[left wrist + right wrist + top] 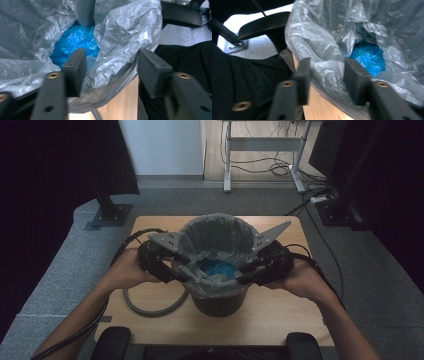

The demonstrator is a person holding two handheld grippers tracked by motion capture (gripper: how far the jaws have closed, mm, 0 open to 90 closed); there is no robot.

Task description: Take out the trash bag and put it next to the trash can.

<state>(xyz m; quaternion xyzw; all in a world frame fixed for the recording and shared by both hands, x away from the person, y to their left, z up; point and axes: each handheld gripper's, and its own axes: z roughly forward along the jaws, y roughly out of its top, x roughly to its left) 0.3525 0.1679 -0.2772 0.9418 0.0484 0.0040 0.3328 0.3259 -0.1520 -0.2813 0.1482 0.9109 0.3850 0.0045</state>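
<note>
On the left side of the wooden table point(150, 297), a grey ring of hose point(150, 307) lies flat, just beside the bin. The person's left hand point(125, 270) holds the left gripper point(181, 272) against the near-left rim of the black bin point(220, 302), which stands near the middle of the table, towards its near edge. In the left gripper view the two black jaws stand either side of the folded-over edge of the grey liner bag point(120, 37): one jaw sits inside the bag's mouth, the other outside by the bin's dark wall. The plastic runs between them, yet a clear gap shows beside the outer jaw, so I cannot tell whether the pads actually pinch it.

The bag lines the bin and billows above the rim, its mouth wide open. Down inside lies a crumpled blue plastic wad point(219, 268), plain to see from above and through both gripper views.

On the right, the person's right hand point(300, 275) brings the right gripper point(243, 272) to the near-right rim. In the right gripper view its jaws straddle the bag's edge in the same way, one inside, one outside, with bunched plastic filling most of the space between. Whether they are truly clenched on it I cannot say for certain.
</note>
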